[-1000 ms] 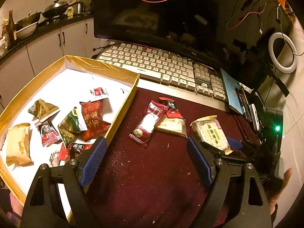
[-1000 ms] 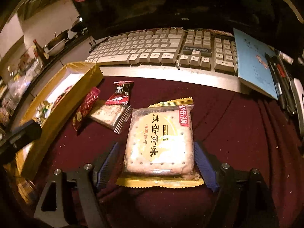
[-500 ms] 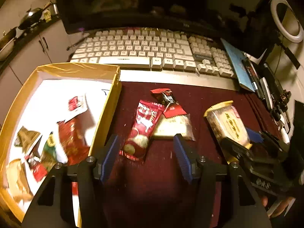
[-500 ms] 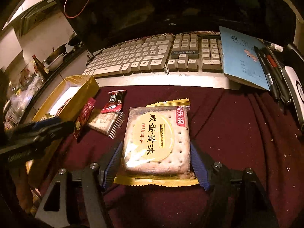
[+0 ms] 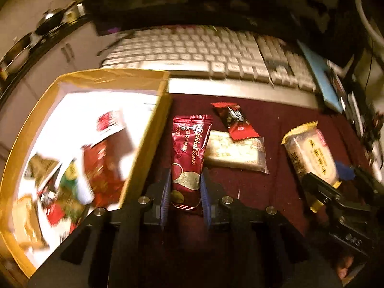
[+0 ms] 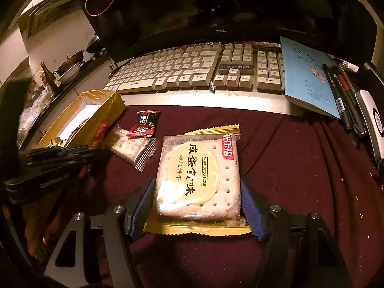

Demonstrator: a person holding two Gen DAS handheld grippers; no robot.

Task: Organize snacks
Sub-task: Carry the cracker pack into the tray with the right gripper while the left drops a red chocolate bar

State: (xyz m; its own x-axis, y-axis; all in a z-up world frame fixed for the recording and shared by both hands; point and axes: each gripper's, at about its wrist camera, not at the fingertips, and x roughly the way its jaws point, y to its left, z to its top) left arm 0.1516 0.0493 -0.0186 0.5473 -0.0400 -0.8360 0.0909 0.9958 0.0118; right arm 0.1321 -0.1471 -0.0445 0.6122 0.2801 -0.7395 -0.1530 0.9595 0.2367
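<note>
Maroon cloth (image 6: 300, 168) covers the desk under both tools, and the gold-walled box (image 5: 146, 144), already holding a jumble of wrappers, sits just outside the left gripper's (image 5: 186, 192) left finger. Beyond the fingertips of both runs a pale keyboard (image 6: 192, 72).

Biggest of the loose snacks is the salted egg yolk biscuit pack (image 6: 199, 177). It lies flat on the cloth between the blue pads of the right gripper (image 6: 198, 204), whose jaws stand wide, close against the pack's two side edges; whether they truly press it I cannot tell. To my eye it is a stiff, brittle slab in slippery film, so a light squeeze across the side edges suits it better than a hard pinch.

Next down is the red nougat bar (image 5: 188, 158), lying lengthwise between the left fingers. Those jaws have just been closing and now stand narrow, pads against the wrapper's near end. It looks light and a little soft, likely to droop from an end grip.

Past the left fingertips lie a clear-wrapped cake (image 5: 236, 152) and, overlapping its far edge, a small red-black candy (image 5: 234, 121).
</note>
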